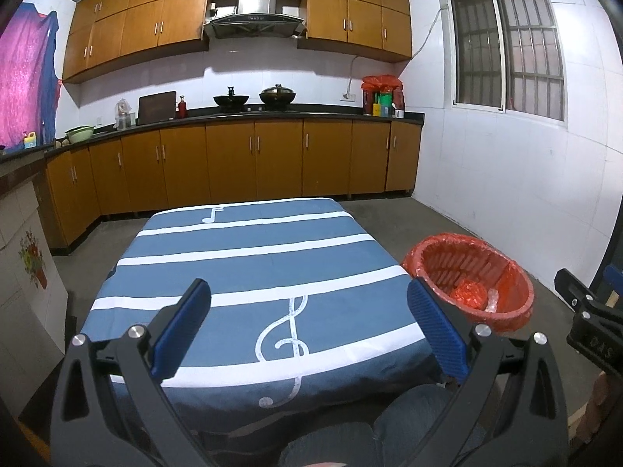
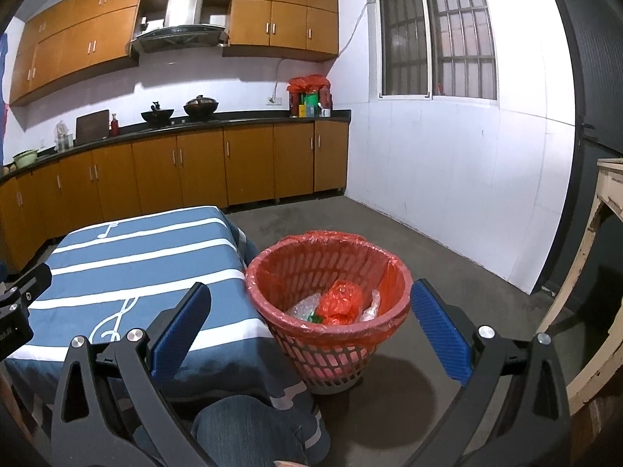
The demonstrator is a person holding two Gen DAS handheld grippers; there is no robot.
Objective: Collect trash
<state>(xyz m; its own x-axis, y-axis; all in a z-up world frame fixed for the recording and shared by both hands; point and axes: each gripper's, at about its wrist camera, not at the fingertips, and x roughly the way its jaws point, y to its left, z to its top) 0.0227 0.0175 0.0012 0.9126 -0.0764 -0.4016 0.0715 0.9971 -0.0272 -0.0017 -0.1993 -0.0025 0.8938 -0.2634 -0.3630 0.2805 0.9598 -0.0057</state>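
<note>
A red mesh trash basket (image 2: 331, 354) lined with a red plastic bag stands on the floor right of the table; it also shows in the left wrist view (image 1: 502, 315). Inside lie a crumpled red bag (image 2: 340, 301), clear bubble wrap (image 2: 301, 309) and a bit of green wrapper. My left gripper (image 1: 309, 325) is open and empty, held above the near part of the table (image 1: 241, 249), which has a blue cloth with white stripes and music notes. My right gripper (image 2: 311, 329) is open and empty, held near the basket's near rim.
Wooden cabinets and a dark counter (image 1: 272, 114) with woks and bottles run along the far wall. A white tiled wall with a window (image 2: 436, 39) is at the right. A worn cream wooden frame (image 2: 592, 272) stands at the far right. My jeans-clad knee (image 2: 241, 428) is below.
</note>
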